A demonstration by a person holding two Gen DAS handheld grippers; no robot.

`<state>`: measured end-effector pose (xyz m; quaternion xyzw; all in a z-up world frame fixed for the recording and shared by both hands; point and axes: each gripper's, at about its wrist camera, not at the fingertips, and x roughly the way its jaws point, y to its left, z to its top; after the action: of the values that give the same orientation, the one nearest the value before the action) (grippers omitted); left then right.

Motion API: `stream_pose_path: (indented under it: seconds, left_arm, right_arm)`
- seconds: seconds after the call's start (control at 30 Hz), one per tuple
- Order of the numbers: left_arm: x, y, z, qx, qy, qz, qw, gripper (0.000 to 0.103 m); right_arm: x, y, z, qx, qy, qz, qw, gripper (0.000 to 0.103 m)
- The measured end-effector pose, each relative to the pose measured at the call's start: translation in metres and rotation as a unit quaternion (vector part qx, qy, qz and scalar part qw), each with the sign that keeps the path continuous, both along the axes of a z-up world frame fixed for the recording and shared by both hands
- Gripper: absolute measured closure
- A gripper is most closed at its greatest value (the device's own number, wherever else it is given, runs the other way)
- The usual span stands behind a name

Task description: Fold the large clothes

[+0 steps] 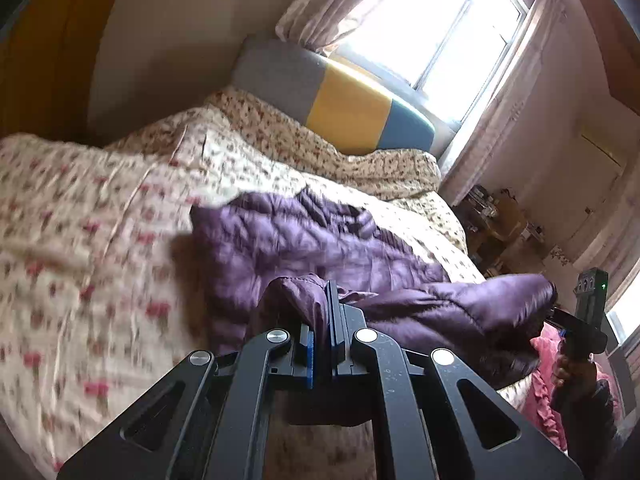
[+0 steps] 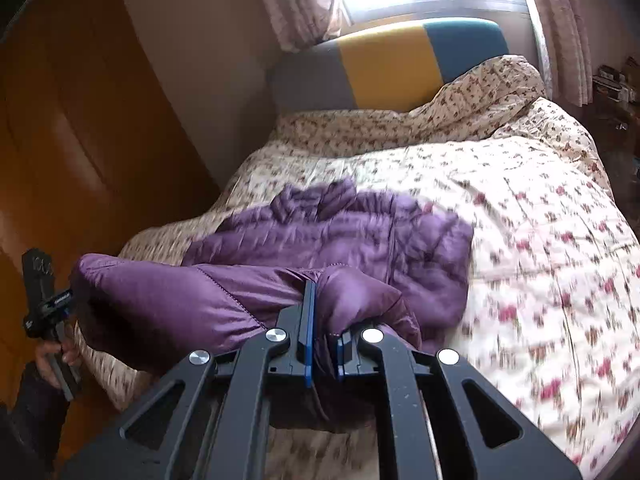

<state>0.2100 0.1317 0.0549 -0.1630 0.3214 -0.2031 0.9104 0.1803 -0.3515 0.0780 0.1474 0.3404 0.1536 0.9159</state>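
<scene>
A purple quilted jacket [image 1: 304,236] lies on the bed, its collar toward the headboard. Its near hem is lifted off the quilt and stretched between both grippers. In the left wrist view my left gripper [image 1: 329,296] is shut on one corner of that hem, with cloth bunched around the blue pads. Far right in that view, my right gripper [image 1: 556,312], held by a hand, pinches the other corner. In the right wrist view my right gripper [image 2: 324,312] is shut on a fold of the jacket [image 2: 360,232], and the left gripper [image 2: 70,298] grips the hem's far-left end.
A floral quilt [image 1: 100,240] covers the bed, whose headboard [image 1: 348,108] is grey, yellow and blue, below a bright window [image 1: 440,20]. A wooden wardrobe [image 2: 80,120] stands left of the bed. Cluttered shelves [image 1: 500,216] and a pink cloth [image 1: 544,360] are on the right.
</scene>
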Motion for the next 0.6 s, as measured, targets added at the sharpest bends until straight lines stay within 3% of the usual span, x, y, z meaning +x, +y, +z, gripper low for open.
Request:
stream_pose_path:
  seconds: [0.27, 0.5, 0.6]
  left_arm:
    - [0.092, -0.005, 0.005, 0.005, 0.002, 0.024, 0.9997, 0.098]
    - [0.170, -0.016, -0.033, 0.034, 0.053, 0.052, 0.9967, 0.098]
    - [0.193, -0.020, -0.050, 0.043, 0.078, 0.063, 0.9941, 0.098]
  right_arm:
    - [0.098, -0.008, -0.016, 0.011, 0.023, -0.039, 0.999, 0.096]
    - [0.167, -0.002, -0.060, 0.002, 0.076, -0.062, 0.995, 0.094]
    - [0.182, -0.004, -0.074, 0.008, 0.089, -0.072, 0.993, 0.084]
